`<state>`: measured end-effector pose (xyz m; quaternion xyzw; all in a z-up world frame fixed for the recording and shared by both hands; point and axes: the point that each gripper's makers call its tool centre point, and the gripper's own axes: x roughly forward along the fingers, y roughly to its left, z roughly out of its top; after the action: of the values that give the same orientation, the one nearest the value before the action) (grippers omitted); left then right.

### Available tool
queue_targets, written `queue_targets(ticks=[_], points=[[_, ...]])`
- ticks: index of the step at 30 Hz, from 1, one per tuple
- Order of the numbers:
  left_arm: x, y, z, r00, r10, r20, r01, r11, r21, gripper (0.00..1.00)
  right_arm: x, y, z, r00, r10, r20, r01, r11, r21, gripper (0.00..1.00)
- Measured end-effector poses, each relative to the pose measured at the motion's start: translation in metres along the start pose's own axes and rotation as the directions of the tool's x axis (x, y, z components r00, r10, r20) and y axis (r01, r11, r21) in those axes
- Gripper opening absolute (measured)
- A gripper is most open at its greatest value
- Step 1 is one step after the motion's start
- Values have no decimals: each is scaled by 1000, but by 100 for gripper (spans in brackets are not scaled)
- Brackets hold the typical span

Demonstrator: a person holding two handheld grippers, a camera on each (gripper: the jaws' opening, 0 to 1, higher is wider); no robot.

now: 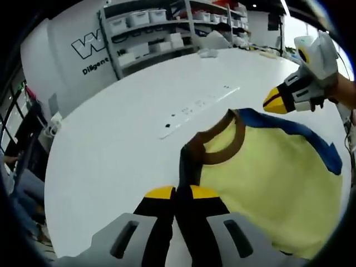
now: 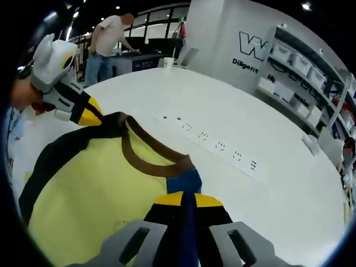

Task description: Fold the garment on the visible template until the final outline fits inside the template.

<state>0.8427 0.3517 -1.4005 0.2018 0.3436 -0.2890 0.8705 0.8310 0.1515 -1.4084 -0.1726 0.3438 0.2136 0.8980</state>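
The soft yellow garment [image 1: 272, 183] (brown ribbed collar) drapes limp over the smooth white surface [image 1: 128, 139]. Left claw [image 1: 182, 192] pinches its dark shoulder. Right claw [image 2: 183, 196] pinches its blue one.

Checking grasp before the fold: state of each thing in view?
left gripper: shut on the dark shoulder
right gripper: shut on the blue shoulder
yellow shirt: held at both shoulders, brown collar open, not folded yet
white table: bare under the shirt

A white power strip [image 2: 222, 149] is lying on the white table [image 1: 122, 144]. Storage bins [image 1: 142, 18] are sitting on shelves [image 1: 161, 33] behind it. A person [image 2: 110, 41] is standing at a far counter [image 2: 144, 58].
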Motion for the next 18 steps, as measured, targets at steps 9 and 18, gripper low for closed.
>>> queue_targets(ticks=[9,18], points=[[1,7,-12,999,27,-26,-28,999,-33,22,-3,7,-10,999,31,-9,-31,999,38,15],[-5,46,-11,980,197,-31,-198,979,-50,33,-16,9,-33,999,35,-28,-34,998,55,21]])
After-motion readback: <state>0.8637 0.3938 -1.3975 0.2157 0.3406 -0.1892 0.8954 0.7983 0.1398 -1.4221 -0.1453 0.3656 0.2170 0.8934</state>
